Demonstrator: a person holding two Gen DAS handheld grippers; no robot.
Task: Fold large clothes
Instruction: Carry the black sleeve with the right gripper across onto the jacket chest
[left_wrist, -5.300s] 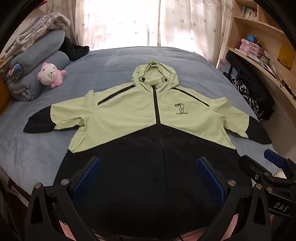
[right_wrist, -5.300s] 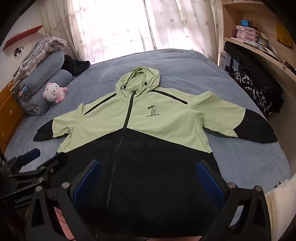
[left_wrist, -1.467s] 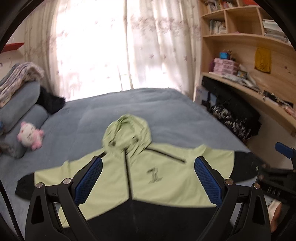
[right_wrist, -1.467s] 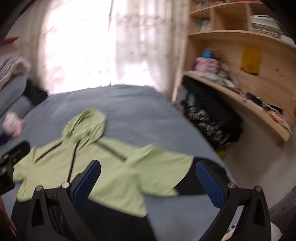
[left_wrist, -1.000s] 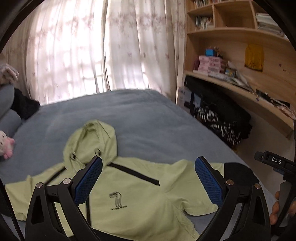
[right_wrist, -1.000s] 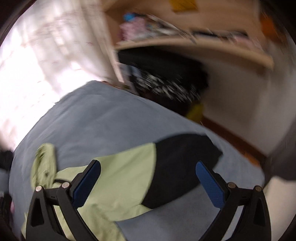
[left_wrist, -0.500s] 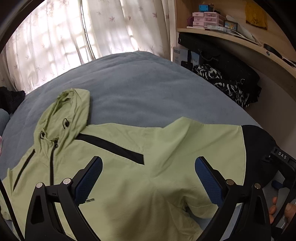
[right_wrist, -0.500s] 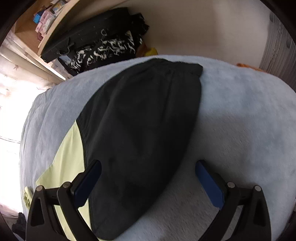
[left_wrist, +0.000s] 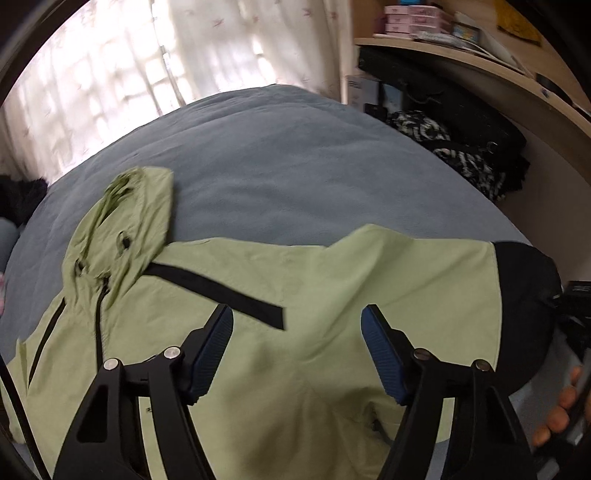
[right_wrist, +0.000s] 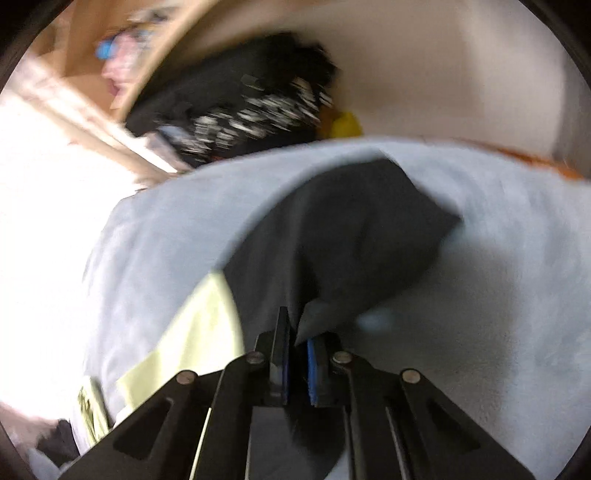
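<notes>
Spread flat on a blue-grey fleece bedcover (left_wrist: 280, 162), the light green hooded zip-up jacket (left_wrist: 332, 295) lies with its hood at the far left and its black cuff (left_wrist: 524, 295) at the right edge. Above the green sleeve, the left gripper (left_wrist: 297, 347) hangs with its blue-padded fingers apart, nothing between them. The right gripper (right_wrist: 297, 365) has its fingers pressed together, pinching the dark cuff cloth (right_wrist: 343, 251), a fold of which rises from the cover; this view is blurred. Beyond the bed stand pale flowered curtains (left_wrist: 207, 48), a wooden shelf (left_wrist: 480, 70), and a black-and-white patterned bundle (left_wrist: 450, 147) beneath it.
</notes>
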